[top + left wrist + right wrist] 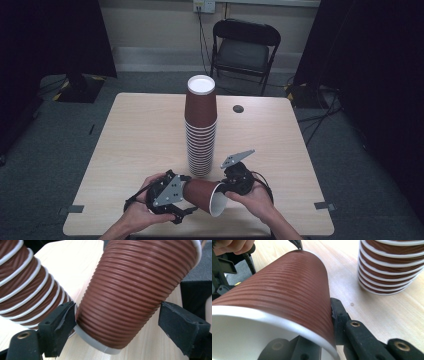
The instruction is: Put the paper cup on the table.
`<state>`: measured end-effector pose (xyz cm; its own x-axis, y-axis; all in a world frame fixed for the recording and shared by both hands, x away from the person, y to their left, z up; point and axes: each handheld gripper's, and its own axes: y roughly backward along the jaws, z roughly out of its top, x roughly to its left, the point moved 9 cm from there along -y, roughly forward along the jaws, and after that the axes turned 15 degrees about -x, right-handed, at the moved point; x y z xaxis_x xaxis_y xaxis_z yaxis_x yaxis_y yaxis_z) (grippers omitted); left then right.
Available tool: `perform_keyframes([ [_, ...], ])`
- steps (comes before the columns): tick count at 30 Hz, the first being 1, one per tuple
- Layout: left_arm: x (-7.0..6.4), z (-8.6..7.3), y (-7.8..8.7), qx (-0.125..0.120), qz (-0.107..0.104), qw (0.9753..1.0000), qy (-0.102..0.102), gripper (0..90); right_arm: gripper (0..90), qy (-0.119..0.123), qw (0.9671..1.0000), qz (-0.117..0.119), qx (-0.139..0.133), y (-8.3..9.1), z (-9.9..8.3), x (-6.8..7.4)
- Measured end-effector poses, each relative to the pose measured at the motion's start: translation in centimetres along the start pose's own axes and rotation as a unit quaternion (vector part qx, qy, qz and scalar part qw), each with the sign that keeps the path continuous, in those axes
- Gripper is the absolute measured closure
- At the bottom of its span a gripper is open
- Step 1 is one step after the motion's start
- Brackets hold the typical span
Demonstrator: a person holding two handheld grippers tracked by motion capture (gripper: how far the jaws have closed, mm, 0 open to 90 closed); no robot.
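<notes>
Right gripper (226,192) clamped on loose cup's (202,195) rim, left gripper (181,194) spread wide around its base, for stacking.

A bare recording room set up as a lab or test space: a single light wooden table (150,130) stands on grey carpet (45,170), flanked on both sides by black curtains (55,35) that screen off the rest of the room. Behind the table, a black folding chair (245,50) sits against a plain cream wall, where cables run down from a wall socket (204,5). Tape marks (75,209) on the floor beside the table's near corners and a stand base (80,87) at the back left point to a fixed, staged setup.
</notes>
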<state>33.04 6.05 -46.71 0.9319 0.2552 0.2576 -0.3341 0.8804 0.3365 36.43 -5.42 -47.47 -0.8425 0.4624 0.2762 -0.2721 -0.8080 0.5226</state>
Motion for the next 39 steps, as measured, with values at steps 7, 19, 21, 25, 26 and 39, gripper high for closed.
perform_keyframes([
  [7,-0.8,-0.3,-0.9,0.014,-0.005,0.9995,-0.026,9.1,86.4,-0.007,0.9999,0.004,0.014,-0.1,-0.1,0.2],
  [19,-1.4,-0.2,-2.2,0.009,-0.009,0.9991,-0.041,11.2,87.7,-0.005,0.9997,0.001,0.022,-1.1,0.6,0.9],
  [21,-1.4,-0.2,-2.2,0.013,-0.007,0.9989,-0.044,11.3,87.7,-0.016,0.9996,0.001,0.025,-1.3,0.7,0.8],
  [25,-1.5,0.1,-2.4,0.004,-0.004,0.9990,-0.044,10.2,87.8,-0.025,0.9992,0.000,0.033,-1.7,0.7,0.8],
  [26,-1.6,0.1,-2.5,0.003,-0.009,0.9989,-0.047,10.2,87.8,-0.023,0.9991,-0.001,0.035,-1.9,0.7,0.9],
  [39,-1.5,0.7,-2.4,-0.022,-0.001,0.9983,-0.054,7.0,88.0,-0.036,0.9977,-0.007,0.058,-3.2,1.0,1.7],
])
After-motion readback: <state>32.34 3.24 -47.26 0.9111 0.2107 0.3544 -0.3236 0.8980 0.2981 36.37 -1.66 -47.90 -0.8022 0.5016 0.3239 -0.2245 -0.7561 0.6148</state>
